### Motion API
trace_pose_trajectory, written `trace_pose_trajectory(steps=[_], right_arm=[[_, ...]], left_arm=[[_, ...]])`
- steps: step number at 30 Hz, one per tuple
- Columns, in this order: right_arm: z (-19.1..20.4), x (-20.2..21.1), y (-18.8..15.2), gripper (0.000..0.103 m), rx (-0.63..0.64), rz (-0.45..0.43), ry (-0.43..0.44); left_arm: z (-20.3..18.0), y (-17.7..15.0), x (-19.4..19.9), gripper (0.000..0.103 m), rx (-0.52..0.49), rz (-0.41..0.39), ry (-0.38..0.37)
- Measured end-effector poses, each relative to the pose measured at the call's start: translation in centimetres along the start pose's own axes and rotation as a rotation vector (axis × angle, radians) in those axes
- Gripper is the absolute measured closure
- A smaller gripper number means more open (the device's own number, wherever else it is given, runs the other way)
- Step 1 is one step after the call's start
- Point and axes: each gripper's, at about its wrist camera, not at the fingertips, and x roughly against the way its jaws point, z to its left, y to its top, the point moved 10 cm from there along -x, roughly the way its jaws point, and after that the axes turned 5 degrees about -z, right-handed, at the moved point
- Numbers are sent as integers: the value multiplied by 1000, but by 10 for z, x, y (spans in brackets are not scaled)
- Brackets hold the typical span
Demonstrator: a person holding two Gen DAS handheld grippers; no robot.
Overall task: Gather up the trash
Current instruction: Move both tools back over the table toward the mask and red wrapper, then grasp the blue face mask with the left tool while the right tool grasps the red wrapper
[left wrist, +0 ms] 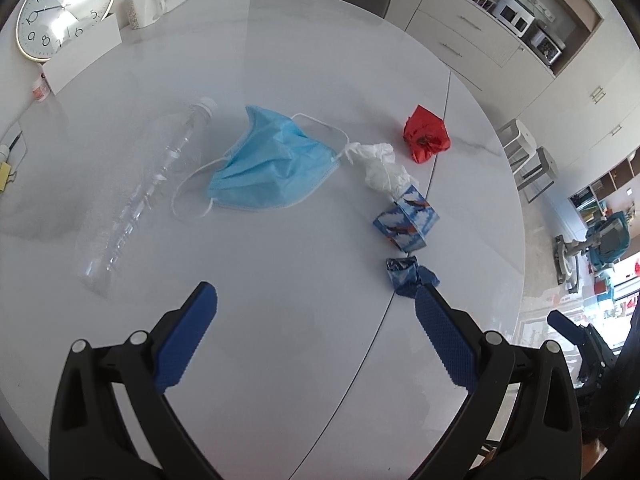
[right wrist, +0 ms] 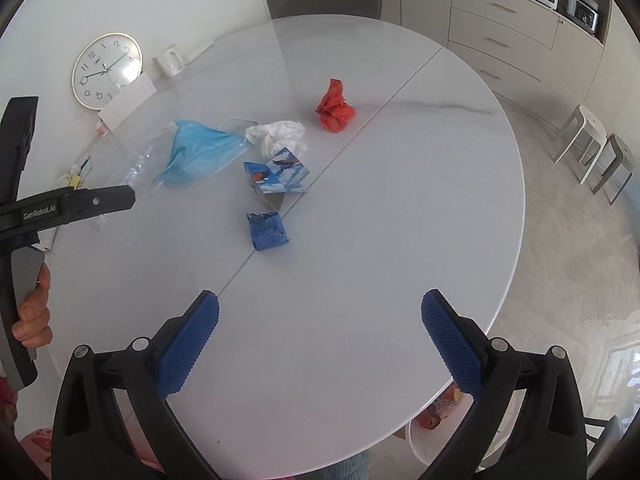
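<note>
- Left gripper (left wrist: 316,300) and right gripper (right wrist: 320,306) both hover spread wide, holding nothing.
- Nearest trash: crumpled blue wrapper (right wrist: 267,230), by the table (right wrist: 400,208) seam.
- Advice: descend squarely over it, close 2 pads low.

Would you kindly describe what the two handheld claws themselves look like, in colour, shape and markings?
Both match: the left claw and right claw have black plastic frames with silver rivets and two blue fingers with knurled, diamond-textured pads. Seen from the right wrist view, the left claw's black body carries white "CenRobot.AI" lettering, and a bare hand grips its handle. No cables show.
</note>
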Motion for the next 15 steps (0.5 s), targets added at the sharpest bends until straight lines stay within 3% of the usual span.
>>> trace_pose_trajectory(steps=[6,15], right_arm=[[3,-15,32,2,41,-4,3],[-15,-72,114,2,65,-10,47]], left_arm=[[9,37,-28,8,78,-8,21],[21,70,-77,8,188,9,90]])
